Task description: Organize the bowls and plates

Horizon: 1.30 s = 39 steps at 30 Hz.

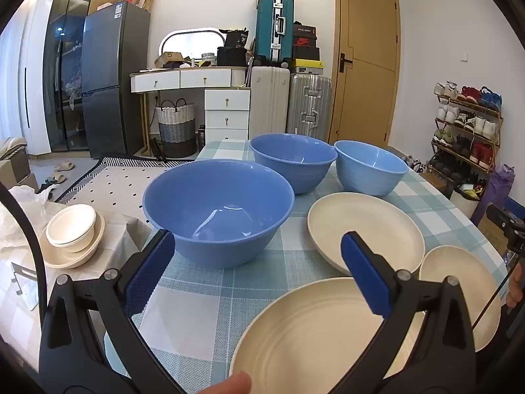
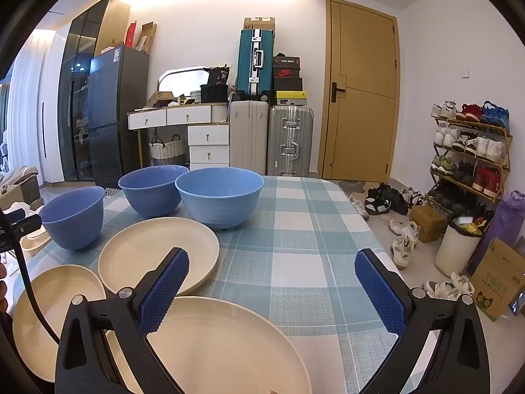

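Observation:
Three blue bowls stand on the checked table (image 1: 210,302): a near one (image 1: 218,210), a middle one (image 1: 293,165) and a lighter one (image 1: 370,167). Three cream plates lie beside them: a far one (image 1: 366,229), a near one (image 1: 315,338) and a small one (image 1: 459,289). My left gripper (image 1: 257,262) is open and empty, just in front of the near bowl. My right gripper (image 2: 270,282) is open and empty, above the nearest plate (image 2: 223,344). The right wrist view shows the bowls (image 2: 220,197) (image 2: 152,188) (image 2: 73,216) and the other plates (image 2: 159,254) (image 2: 55,308).
Stacked cream bowls (image 1: 72,233) sit on a lower surface left of the table. The table's right edge (image 2: 370,229) drops to a floor with shoes and boxes. A fridge, dresser, suitcases and a door stand behind.

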Each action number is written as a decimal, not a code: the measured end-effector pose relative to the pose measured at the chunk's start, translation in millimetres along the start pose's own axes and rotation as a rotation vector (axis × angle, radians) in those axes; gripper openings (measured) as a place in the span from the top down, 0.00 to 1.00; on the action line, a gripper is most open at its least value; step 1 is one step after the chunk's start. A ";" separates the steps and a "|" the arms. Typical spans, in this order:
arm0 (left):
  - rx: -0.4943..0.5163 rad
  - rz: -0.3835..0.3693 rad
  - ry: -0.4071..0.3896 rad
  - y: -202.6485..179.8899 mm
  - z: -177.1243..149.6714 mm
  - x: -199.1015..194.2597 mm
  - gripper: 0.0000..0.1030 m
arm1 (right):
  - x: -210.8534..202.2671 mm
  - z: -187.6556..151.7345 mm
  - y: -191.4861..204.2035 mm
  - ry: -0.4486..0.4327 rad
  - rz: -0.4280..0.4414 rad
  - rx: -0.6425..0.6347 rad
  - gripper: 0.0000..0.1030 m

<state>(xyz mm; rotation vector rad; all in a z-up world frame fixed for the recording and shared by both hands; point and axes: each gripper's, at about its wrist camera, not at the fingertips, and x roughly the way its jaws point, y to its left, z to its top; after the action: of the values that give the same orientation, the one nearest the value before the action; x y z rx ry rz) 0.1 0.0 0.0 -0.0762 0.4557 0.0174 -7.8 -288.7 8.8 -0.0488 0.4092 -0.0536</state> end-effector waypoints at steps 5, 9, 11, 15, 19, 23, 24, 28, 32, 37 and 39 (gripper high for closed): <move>0.007 0.004 -0.001 -0.2 0.0 -0.4 0.02 | 0.5 0.1 0.2 0.007 0.001 -0.003 0.00; 0.010 0.007 0.003 -0.2 0.1 0.0 0.02 | 0.3 0.3 0.1 0.006 0.004 -0.002 0.00; 0.009 0.007 0.004 -0.1 0.1 0.3 0.02 | -0.1 0.5 0.0 0.005 0.009 0.000 0.00; 0.010 0.006 0.004 -0.1 0.2 -0.1 0.02 | -0.3 -2.1 -2.3 0.006 0.023 0.008 0.00; 0.008 0.009 0.000 4.5 0.0 2.1 0.02 | 0.1 -4.0 -6.5 0.016 0.048 0.011 0.00; 0.013 0.010 -0.001 6.4 -0.2 3.0 0.02 | 0.2 -2.6 -0.4 0.018 0.053 -0.001 0.00; 0.013 0.009 -0.001 7.1 -0.2 3.1 0.02 | -1.0 -2.5 -0.6 0.015 0.052 -0.002 0.00; 0.016 0.010 -0.001 6.1 -1.5 3.3 0.02 | -1.9 -2.5 0.0 0.010 0.044 -0.003 0.00; 0.015 0.010 -0.001 7.1 -3.5 5.7 0.02 | -6.7 -2.1 -1.5 -0.005 0.037 0.012 0.00; 0.023 0.014 -0.002 2.2 -2.6 2.2 0.02 | -12.6 -3.4 -4.4 -0.020 0.032 0.033 0.00; 0.022 0.013 -0.003 2.9 -2.9 2.2 0.02 | -13.0 -3.6 -4.8 -0.019 0.027 0.036 0.00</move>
<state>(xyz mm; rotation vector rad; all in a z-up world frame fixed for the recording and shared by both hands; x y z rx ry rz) 0.7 2.7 -3.8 -0.0514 0.4535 0.0252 -21.3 -292.9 11.0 -0.0086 0.3893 -0.0332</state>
